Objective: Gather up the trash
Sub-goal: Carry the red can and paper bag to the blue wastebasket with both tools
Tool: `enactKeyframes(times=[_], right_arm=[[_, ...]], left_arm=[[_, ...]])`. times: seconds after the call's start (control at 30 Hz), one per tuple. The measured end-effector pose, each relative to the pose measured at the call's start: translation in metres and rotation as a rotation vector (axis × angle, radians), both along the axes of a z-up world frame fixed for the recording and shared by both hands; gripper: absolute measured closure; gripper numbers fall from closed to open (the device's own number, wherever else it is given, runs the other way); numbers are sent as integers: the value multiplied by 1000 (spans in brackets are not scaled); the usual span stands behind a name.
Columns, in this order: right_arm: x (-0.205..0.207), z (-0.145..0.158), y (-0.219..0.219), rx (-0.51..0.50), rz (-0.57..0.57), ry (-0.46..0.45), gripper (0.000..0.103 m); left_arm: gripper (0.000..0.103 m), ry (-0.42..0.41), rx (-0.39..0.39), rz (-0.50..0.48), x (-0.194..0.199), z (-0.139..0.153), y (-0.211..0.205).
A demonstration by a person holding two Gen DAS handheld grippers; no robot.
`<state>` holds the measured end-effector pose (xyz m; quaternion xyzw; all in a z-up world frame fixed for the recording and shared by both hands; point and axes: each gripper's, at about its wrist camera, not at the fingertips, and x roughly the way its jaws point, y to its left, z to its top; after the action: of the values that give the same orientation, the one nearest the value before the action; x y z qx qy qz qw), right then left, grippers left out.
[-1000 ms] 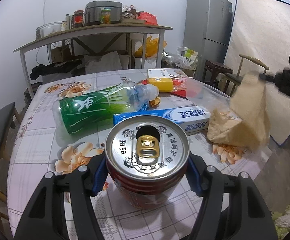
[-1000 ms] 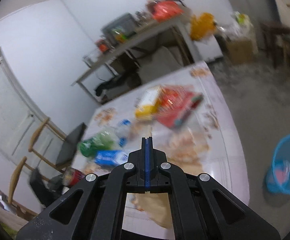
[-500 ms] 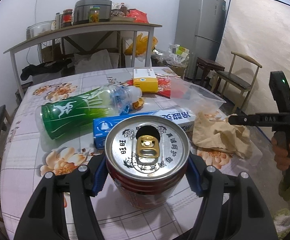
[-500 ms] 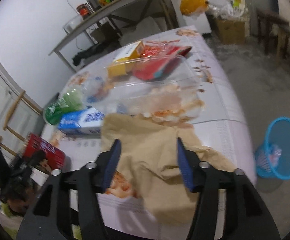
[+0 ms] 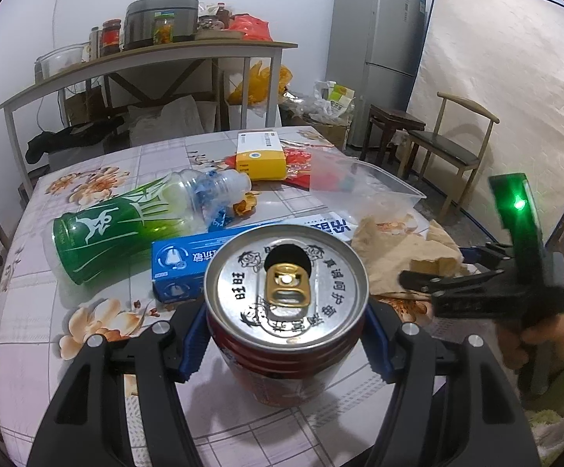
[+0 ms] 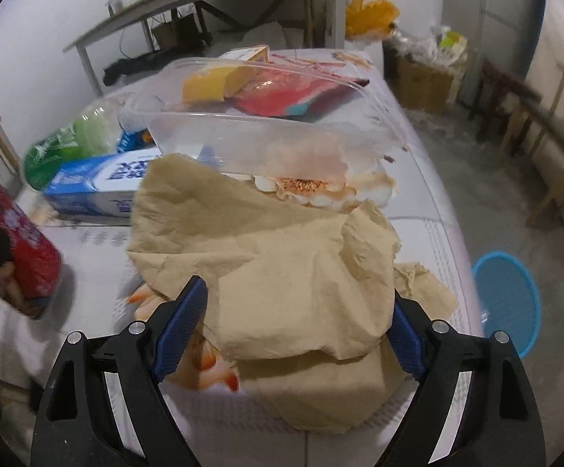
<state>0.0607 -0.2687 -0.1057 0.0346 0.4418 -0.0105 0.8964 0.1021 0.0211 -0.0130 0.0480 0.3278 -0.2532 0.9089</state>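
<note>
Right gripper (image 6: pixel 295 334), shut a second ago, is opening its jaws astride the crumpled brown paper (image 6: pixel 282 268) lying released at the table (image 6: pixel 430 202) edge; regrasp likely follows. Left gripper (image 5: pixel 286 344) stays clenched on the red can (image 5: pixel 286 311). Blue bin (image 6: pixel 506 303) waits below.

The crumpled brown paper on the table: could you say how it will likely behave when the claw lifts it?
The crumpled brown paper looks thin and creased, so probably light and floppy, sagging when lifted. Its loose folds will likely crush easily between the pads.
</note>
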Motion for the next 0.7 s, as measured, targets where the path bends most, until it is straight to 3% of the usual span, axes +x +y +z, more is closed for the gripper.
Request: enactKeyframes(times=[0.03, 0.13, 0.2, 0.3, 0.5, 0.7], right_arm=[[0, 0, 3, -25, 4, -7, 29], [-4, 2, 2, -27, 10, -19, 52], [-8, 4, -6, -21, -8, -17, 75], [-14, 6, -22, 20, -50, -9, 95], [-40, 19, -69, 200, -134, -35, 98], [-86, 48, -166, 337, -383, -161, 98]], left_arm=[[39, -2, 1, 0, 0, 0, -1], [39, -10, 3, -4, 0, 3, -3], [39, -19, 4, -11, -1, 6, -6], [39, -33, 3, -34, -2, 11, -14], [39, -76, -4, -120, -3, 29, -48], [39, -92, -77, -293, 5, 67, -115]])
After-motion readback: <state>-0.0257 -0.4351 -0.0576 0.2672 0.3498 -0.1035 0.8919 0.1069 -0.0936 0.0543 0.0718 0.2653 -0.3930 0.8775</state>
